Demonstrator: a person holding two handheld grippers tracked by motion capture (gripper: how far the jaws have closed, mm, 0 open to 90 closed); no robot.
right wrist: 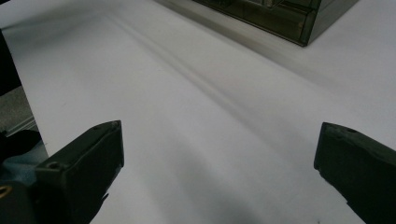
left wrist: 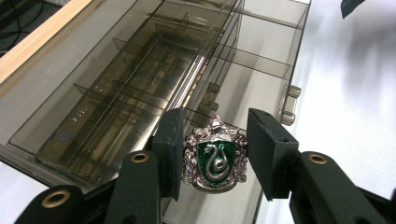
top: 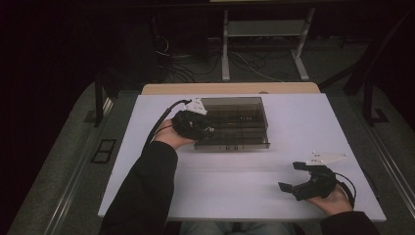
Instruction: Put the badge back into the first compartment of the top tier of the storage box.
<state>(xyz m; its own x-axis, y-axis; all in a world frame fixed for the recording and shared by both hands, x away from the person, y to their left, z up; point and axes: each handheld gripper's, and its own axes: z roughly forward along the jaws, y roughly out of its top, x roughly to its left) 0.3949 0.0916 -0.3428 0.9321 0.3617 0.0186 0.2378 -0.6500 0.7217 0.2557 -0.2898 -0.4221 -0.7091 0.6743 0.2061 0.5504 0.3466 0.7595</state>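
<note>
silver crest badge (left wrist: 215,159) with green snake shield, upright between jaws.

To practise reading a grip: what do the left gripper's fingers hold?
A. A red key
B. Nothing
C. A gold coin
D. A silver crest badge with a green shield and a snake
D: in the left gripper view the left gripper is shut on the badge, above the box.

The person wears dark long sleeves (top: 147,186). Each gripper is black: the left gripper (left wrist: 214,154) has flat rectangular pads and brass-ringed holes, the right gripper (top: 291,177) a white three-cornered plate. A black cable (top: 159,120) trails from the left one.
</note>
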